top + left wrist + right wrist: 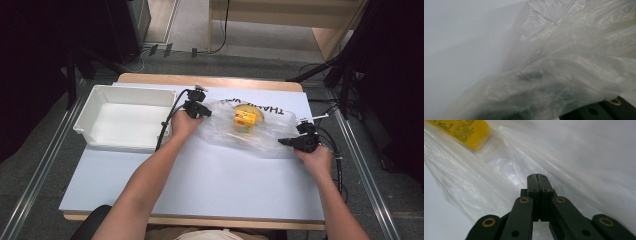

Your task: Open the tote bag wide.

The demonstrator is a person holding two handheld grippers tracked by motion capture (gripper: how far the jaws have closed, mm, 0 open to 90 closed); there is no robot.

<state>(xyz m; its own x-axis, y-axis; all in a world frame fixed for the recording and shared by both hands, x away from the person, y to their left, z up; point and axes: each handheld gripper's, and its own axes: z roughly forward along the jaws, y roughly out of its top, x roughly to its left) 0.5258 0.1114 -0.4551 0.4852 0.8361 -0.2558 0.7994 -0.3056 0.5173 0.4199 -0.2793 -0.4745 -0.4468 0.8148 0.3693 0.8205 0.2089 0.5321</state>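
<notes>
Clear crinkled plastic bag (250, 131) — yellow box (245, 118) inside.

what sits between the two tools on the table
In the high view, the clear plastic bag spans from left tool to right tool, with a yellow box inside.

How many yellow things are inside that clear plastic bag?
2: a yellow box mid-bag, and a round yellow item partly hidden behind it in the plastic bag. More may be hidden.

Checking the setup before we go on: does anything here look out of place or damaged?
Nothing looks damaged or spilled. The clear plastic bag lies crumpled between both grippers, a yellow box inside it, its printed lettering facing away. The white bin sits squarely beside it.
</notes>
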